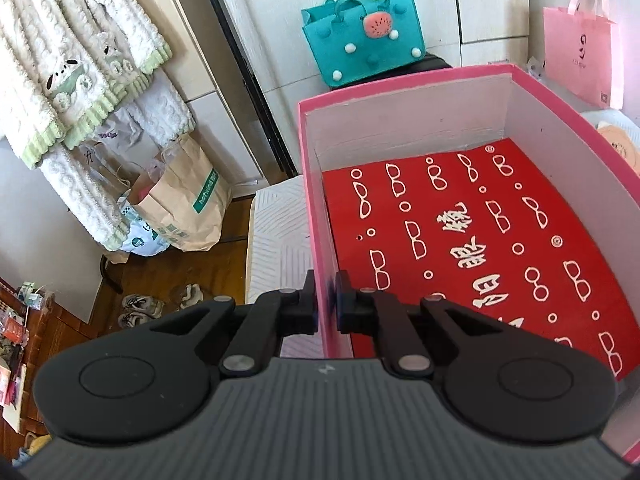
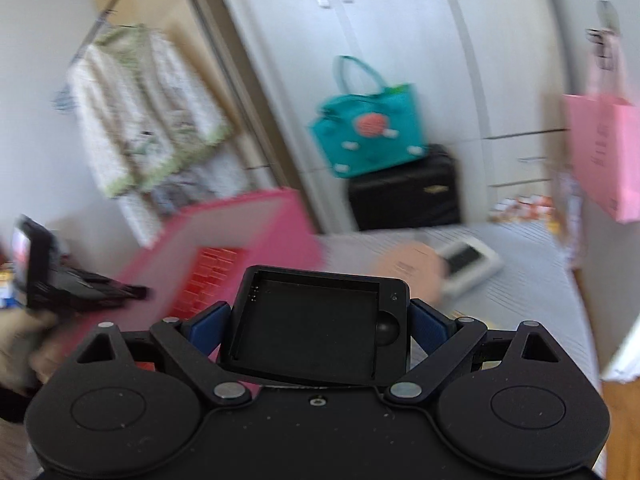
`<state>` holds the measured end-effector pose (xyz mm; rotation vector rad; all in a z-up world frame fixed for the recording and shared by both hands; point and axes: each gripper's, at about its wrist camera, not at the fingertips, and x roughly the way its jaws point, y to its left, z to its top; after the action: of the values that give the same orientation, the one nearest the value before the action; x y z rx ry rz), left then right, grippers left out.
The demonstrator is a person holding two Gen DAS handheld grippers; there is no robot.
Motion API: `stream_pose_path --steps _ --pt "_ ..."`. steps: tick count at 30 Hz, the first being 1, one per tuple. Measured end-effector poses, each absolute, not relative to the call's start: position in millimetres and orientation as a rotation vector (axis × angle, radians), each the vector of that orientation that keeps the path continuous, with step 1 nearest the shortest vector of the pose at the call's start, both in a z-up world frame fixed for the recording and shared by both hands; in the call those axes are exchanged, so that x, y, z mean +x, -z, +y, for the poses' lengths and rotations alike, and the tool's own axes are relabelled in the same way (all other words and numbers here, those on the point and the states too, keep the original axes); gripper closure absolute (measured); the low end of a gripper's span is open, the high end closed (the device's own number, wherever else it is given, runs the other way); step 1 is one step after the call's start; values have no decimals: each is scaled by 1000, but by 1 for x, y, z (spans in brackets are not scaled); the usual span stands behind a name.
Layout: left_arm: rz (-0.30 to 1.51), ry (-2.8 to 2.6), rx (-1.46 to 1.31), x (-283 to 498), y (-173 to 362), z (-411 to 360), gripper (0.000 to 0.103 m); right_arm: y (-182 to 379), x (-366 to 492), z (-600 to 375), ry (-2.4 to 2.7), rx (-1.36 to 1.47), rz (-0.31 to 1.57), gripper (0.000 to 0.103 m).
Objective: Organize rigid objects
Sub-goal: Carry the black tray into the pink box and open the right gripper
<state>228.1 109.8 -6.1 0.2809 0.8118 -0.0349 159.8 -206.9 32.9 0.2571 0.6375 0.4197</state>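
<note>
We have the pink box (image 1: 408, 120) empty so far, only its red liner (image 1: 460, 240) showing white glasses drawings and Chinese characters. Our left gripper (image 1: 327, 300) is pinched shut on the box's near wall. Our right gripper (image 2: 316, 332) clamps a flat black case (image 2: 316, 328), lifted beside the box; packing has barely begun. The paper bag (image 1: 188, 208) reads "hotwind".
</note>
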Motion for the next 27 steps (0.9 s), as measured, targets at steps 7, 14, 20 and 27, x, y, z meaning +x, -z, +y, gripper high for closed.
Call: stream_pose_path --steps 7,14,20,27 --pt "779 23 202 226 4 120 97 -71 221 -117 -619 228 762 7" --pt "767 32 112 225 3 131 97 -62 303 -24 -647 156 1008 7" --pt "755 27 84 223 4 132 97 -22 351 21 -586 165 1138 7" --pt "776 41 30 225 7 139 96 16 376 47 -513 97 1172 7"
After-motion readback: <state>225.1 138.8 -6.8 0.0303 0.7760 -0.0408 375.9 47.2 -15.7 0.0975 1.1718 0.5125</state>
